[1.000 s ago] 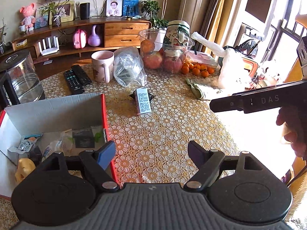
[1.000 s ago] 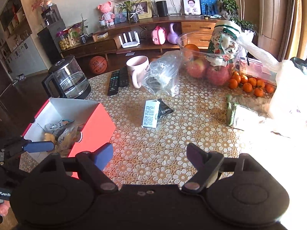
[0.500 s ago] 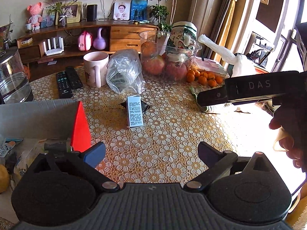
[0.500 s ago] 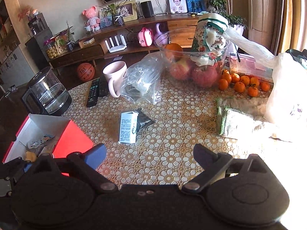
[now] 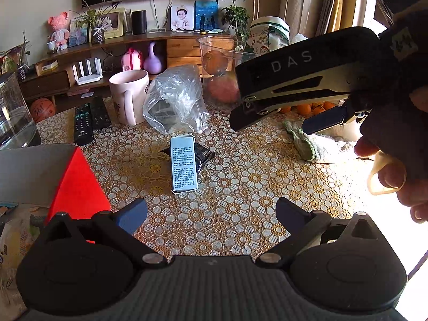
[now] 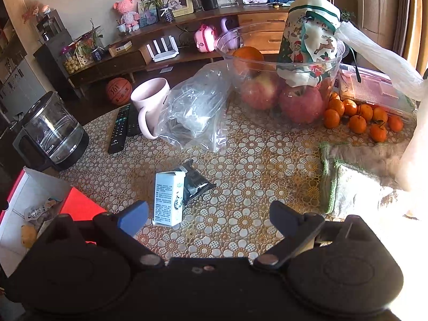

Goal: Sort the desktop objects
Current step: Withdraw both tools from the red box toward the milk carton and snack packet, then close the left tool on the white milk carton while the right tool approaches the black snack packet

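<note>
A small pale blue carton [image 5: 184, 163] lies flat on the patterned tablecloth, with a black sachet [image 5: 202, 156] tucked under its right side. Both also show in the right wrist view, the carton [image 6: 169, 197] and the sachet [image 6: 195, 184]. A red box with white inside [image 5: 76, 184] holds several small packets at the left; it shows in the right wrist view too [image 6: 40, 200]. My left gripper [image 5: 211, 212] is open and empty, short of the carton. My right gripper [image 6: 208, 218] is open and empty, just short of the carton. The right gripper's body [image 5: 299, 80] hangs above the table.
A clear plastic bag [image 6: 195, 109], a pink mug [image 6: 149, 104], two remotes [image 6: 123, 125] and a glass kettle [image 6: 52, 133] stand behind. A clear bowl of apples [image 6: 281, 85], small oranges [image 6: 358, 117] and a green-edged cloth [image 6: 355, 184] are at the right.
Both grippers have moved forward and rightward toward the carton. The red box has slid to the left of both views. The right gripper's body now looms larger in the left wrist view.
</note>
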A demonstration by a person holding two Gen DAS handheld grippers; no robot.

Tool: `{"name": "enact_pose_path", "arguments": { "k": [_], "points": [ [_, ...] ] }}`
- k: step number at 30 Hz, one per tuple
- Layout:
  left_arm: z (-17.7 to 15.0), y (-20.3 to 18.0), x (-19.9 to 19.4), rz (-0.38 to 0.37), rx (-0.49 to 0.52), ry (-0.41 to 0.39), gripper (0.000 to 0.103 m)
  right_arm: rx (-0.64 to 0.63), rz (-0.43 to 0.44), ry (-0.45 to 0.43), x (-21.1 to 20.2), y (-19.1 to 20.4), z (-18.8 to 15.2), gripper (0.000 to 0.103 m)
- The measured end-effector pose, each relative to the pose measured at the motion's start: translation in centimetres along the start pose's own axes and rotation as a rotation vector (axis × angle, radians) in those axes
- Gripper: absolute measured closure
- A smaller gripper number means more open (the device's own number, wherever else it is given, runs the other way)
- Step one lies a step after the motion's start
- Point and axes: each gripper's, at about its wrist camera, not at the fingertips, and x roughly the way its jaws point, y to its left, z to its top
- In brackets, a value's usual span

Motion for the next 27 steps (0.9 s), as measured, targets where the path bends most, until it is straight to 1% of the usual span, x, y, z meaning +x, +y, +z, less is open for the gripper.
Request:
{"name": "enact_pose_path", "arguments": {
  "k": [4, 7, 11, 14, 17, 19, 21, 23, 25, 26, 27],
  "points": [
    [0.7, 0.8, 1.9, -0.035, -0.072, 0.021, 0.0, 0.017, 0.02, 0.026, 1.9, -0.7, 1.0, 0.006],
    [1.2, 1.4, 3.3, -0.028, -0.106, 0.043, 0.0, 0.016, 0.031, 0.061, 3.4, -0.9, 1.8, 0.007],
    [1.4, 2.8, 5.2, -0.029, -0.185, 0.073, 0.001, 0.027, 0.043, 0.075, 5.2, -0.9, 2.6, 0.008],
    [1.5, 3.3, 6.3, -0.02, -0.203, 0.081, 0.001, 0.031, 0.05, 0.076, 6.3, -0.8, 3.3, 0.008],
    [1.7, 3.3, 7.1, -0.004, -0.194, 0.079, 0.002, 0.031, 0.055, 0.081, 7.6, -0.6, 3.9, 0.009],
    [1.9, 3.4, 7.5, 0.005, -0.196, 0.076, 0.007, 0.028, 0.058, 0.088, 8.4, -0.4, 4.2, 0.01],
    [2.1, 3.5, 7.9, 0.009, -0.199, 0.073, 0.013, 0.017, 0.061, 0.099, 9.2, -0.2, 4.5, 0.011],
    [2.2, 3.4, 8.3, 0.018, -0.188, 0.065, 0.015, 0.003, 0.061, 0.109, 10.0, 0.1, 4.8, 0.011],
    [2.3, 3.4, 8.6, 0.023, -0.18, 0.057, 0.021, -0.006, 0.061, 0.122, 11.0, 0.4, 5.0, 0.012],
    [2.3, 3.4, 8.8, 0.024, -0.179, 0.059, 0.026, -0.01, 0.062, 0.127, 11.4, 0.5, 5.1, 0.012],
    [2.3, 3.5, 9.1, 0.025, -0.18, 0.062, 0.029, -0.011, 0.063, 0.13, 11.7, 0.6, 5.1, 0.012]
  ]
}}
